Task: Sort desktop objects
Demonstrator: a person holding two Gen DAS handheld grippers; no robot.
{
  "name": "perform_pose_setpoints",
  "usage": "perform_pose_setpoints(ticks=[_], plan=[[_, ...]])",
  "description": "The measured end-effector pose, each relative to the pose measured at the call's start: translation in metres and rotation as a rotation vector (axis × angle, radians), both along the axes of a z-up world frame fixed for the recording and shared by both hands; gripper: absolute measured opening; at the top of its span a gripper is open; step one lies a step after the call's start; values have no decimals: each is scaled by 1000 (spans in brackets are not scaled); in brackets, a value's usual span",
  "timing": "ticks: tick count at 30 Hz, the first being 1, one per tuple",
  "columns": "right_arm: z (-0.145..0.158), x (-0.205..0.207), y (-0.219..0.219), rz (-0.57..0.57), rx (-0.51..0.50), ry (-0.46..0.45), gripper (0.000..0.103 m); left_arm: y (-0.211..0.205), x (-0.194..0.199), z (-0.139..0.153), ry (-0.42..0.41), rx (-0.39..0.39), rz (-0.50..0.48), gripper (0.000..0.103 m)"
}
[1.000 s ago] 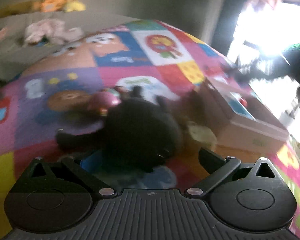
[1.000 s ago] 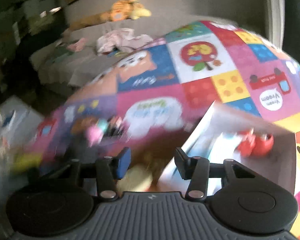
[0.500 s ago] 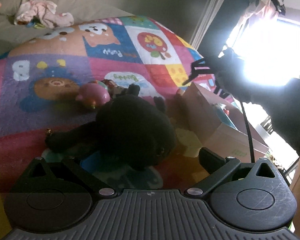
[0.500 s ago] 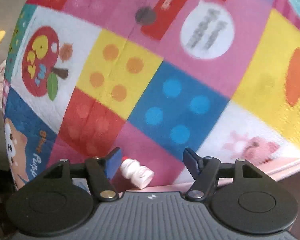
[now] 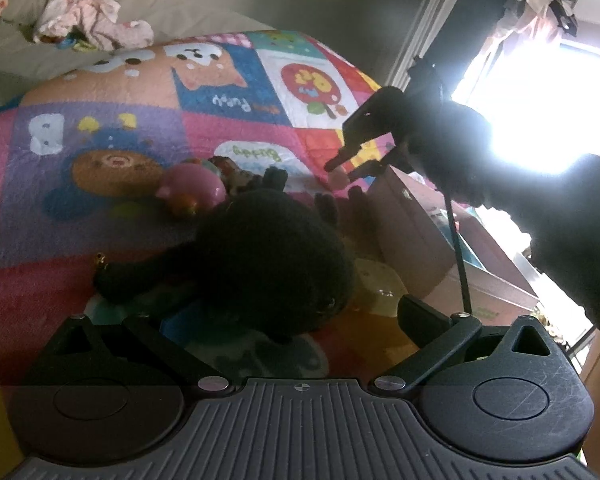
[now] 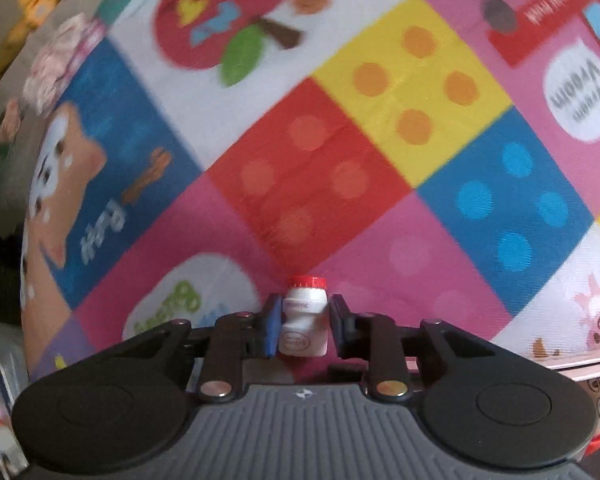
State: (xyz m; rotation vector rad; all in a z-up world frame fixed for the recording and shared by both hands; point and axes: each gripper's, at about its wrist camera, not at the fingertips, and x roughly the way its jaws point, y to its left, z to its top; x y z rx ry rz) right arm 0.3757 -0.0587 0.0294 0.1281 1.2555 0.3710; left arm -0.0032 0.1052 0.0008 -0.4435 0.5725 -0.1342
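Note:
My right gripper [image 6: 304, 320] is shut on a small white toy bottle with a red cap [image 6: 305, 318], held above the colourful play mat [image 6: 320, 168]. In the left wrist view the right gripper [image 5: 350, 164] hovers dark over the mat near a cardboard box [image 5: 428, 232]. My left gripper [image 5: 284, 320] is open, with a black plush toy [image 5: 268, 256] lying between and ahead of its fingers. A pink ball-like toy [image 5: 192, 190] lies beyond the plush.
A pale yellow block [image 5: 376, 284] lies between the plush and the box. A beige sofa [image 5: 16, 52] with pink cloth [image 5: 96, 24] stands behind the mat. A bright window is at the right. The box edge [image 6: 580, 364] shows at lower right.
My right gripper has closed on the small white bottle, which lay loose by its left finger before. The left gripper has stayed open over the black plush.

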Motion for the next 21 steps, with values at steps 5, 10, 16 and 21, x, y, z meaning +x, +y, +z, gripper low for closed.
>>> perform_pose_setpoints(ticks=[5,10,16,21], plan=[[20,-27,20,116,2,-80,25,0,0,0,1,1,0,103],[65,-105,-4,269,166,-118,25,0,1,0,2,7,-1,103],[73,-216,-59,387,226,-161,25,-3,1,0,6,31,2,103],[44,-272,-95,362,138,-254,25,-12,1,2,13,99,16,103]])
